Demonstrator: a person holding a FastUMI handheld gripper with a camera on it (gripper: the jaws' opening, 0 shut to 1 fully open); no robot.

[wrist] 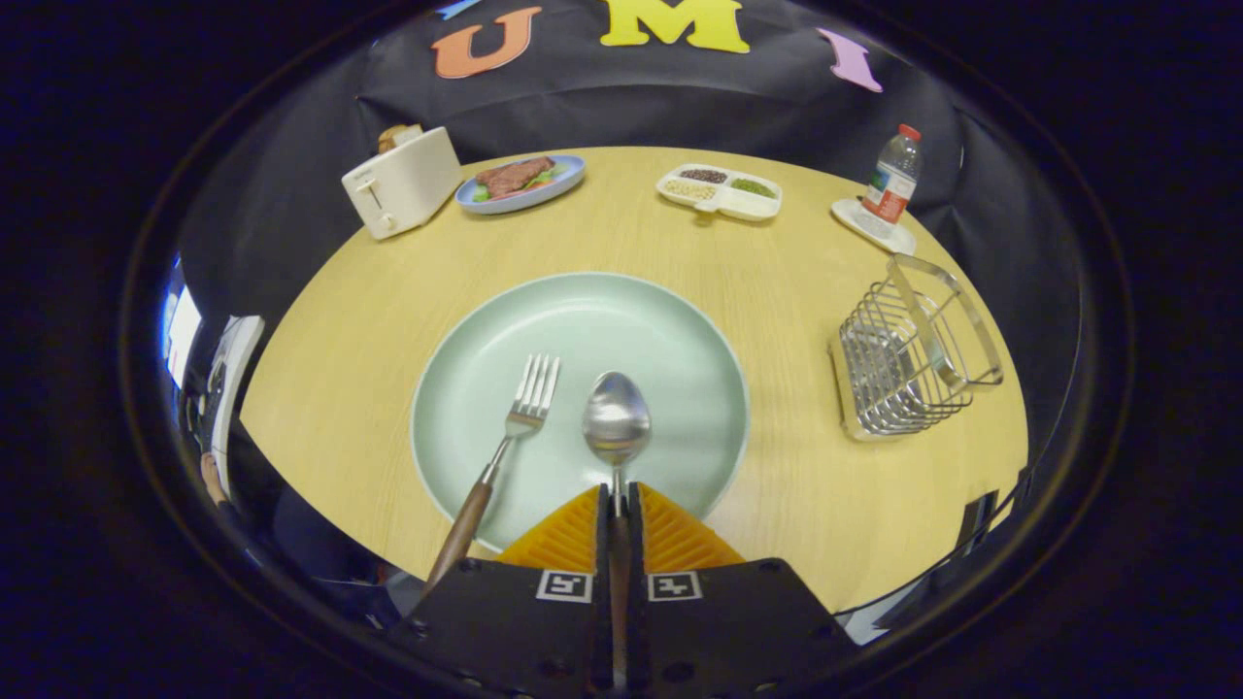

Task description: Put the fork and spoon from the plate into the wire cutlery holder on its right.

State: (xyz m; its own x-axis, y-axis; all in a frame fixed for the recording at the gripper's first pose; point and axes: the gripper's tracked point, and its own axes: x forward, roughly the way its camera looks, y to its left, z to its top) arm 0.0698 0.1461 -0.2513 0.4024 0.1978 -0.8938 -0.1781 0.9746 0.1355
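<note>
Far left at the back of the round wooden table [408,320]: a cream toaster [401,181] with bread in its slot. Beside it, a blue plate of food [521,183], likely meat on greens, though too small to be sure. Nearer, a pale green plate [670,335] with a wood-handled fork [500,449] lying tines away, handle over the near rim. Just right of the fork, a spoon [616,419], bowl up, its handle pinched between the narrowly closed fingers of the gripper [618,505]. Behind, a divided white tray [720,191] of grains. Further right, a wire cutlery holder [911,351], standing well apart from the green plate. At the back right, a bottle [892,177] on a white coaster.
</note>
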